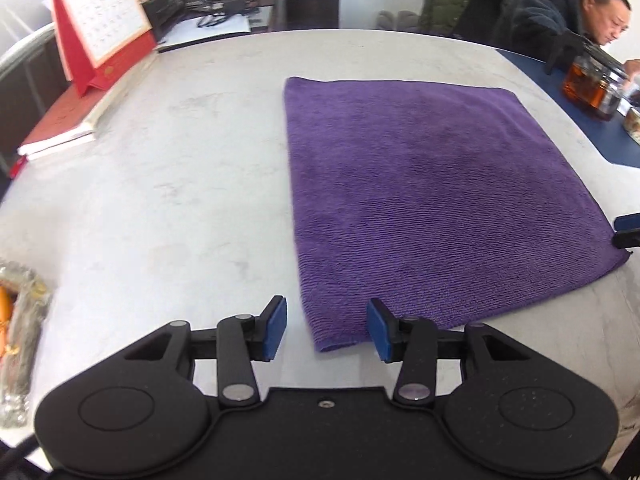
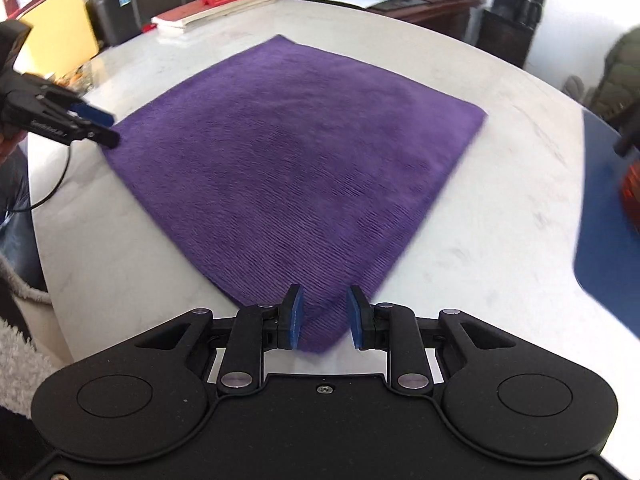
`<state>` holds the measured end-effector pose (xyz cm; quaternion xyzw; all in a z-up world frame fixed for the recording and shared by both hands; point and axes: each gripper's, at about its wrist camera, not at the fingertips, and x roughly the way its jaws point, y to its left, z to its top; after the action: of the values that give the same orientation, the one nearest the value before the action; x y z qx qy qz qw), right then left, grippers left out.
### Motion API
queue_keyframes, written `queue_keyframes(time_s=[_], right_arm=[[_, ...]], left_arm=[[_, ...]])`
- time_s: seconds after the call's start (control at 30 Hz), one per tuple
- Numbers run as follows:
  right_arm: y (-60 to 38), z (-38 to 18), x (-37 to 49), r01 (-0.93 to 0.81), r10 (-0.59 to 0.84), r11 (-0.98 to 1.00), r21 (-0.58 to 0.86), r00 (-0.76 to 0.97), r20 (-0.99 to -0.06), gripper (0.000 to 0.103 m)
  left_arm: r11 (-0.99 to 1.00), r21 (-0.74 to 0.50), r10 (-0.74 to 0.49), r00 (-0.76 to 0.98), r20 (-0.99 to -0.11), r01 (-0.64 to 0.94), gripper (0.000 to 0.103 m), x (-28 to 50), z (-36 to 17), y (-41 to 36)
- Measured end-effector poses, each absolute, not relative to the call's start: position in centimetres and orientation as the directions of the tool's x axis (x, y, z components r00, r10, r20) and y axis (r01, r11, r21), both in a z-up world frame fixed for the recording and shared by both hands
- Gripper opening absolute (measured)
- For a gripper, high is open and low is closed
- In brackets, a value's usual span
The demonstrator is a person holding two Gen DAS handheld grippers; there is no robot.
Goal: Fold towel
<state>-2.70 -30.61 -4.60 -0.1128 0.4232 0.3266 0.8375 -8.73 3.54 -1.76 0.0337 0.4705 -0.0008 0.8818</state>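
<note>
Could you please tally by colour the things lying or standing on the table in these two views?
Purple: 1, the towel
Red: 2, the desk calendar and the red book
Dark blue: 1, the mat
Amber: 1, the glass teapot
Total: 5

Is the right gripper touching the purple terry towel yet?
Cannot tell. In the right wrist view the right gripper straddles the purple terry towel's near corner with open jaws; no pad plainly presses the cloth.

The towel [image 1: 432, 200] lies flat on the surface [image 1: 180, 184], with 1 near corner between the left tool's [image 1: 326, 330] fingers and another between the right tool's [image 2: 325, 318]. A calendar [image 1: 100, 20] stands on books [image 1: 64, 124] at the far left; a mat [image 1: 592, 120] with a jar [image 1: 592, 84] lies far right.
</note>
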Motion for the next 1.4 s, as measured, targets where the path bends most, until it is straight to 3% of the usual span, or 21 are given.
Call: queue_keyframes(time_s=[0.23, 0.57, 0.7, 0.83, 1.13, 1.4], right_arm=[[-33.5, -4.8, -1.7, -0.531, 0.493, 0.817, 0.224, 0.443, -0.749, 0.023], [-31.4, -2.6, 0.8, -0.465, 0.478, 0.851, 0.245, 0.491, -0.728, 0.024], [-29.9, -1.9, 3.3, -0.440, 0.478, 0.858, 0.264, 0.498, -0.723, 0.024], [-28.7, -0.9, 7.3, -0.417, 0.490, 0.860, 0.293, 0.520, -0.700, 0.032], [-28.4, -2.0, 16.5, -0.431, 0.454, 0.870, 0.239, 0.513, -0.729, 0.033], [-28.1, -3.6, 19.5, -0.467, 0.442, 0.862, 0.197, 0.502, -0.744, 0.033]], left_arm=[[0.997, 0.075, 0.047, 0.567, -0.823, 0.026, 0.043, -8.5, -0.6, 3.3], [0.995, 0.019, -0.047, 0.620, -0.783, 0.100, 0.043, -2.6, 0.2, 6.2], [0.994, -0.014, -0.080, 0.643, -0.761, 0.107, 0.043, 2.4, 0.3, 7.7], [0.994, -0.005, -0.078, 0.662, -0.745, 0.112, 0.045, 8.7, 0.1, 8.3], [0.989, -0.012, -0.102, 0.620, -0.778, 0.148, 0.045, 16.5, -1.4, 8.5], [0.985, -0.005, -0.104, 0.567, -0.817, 0.173, 0.044, 18.0, -3.3, 8.1]])
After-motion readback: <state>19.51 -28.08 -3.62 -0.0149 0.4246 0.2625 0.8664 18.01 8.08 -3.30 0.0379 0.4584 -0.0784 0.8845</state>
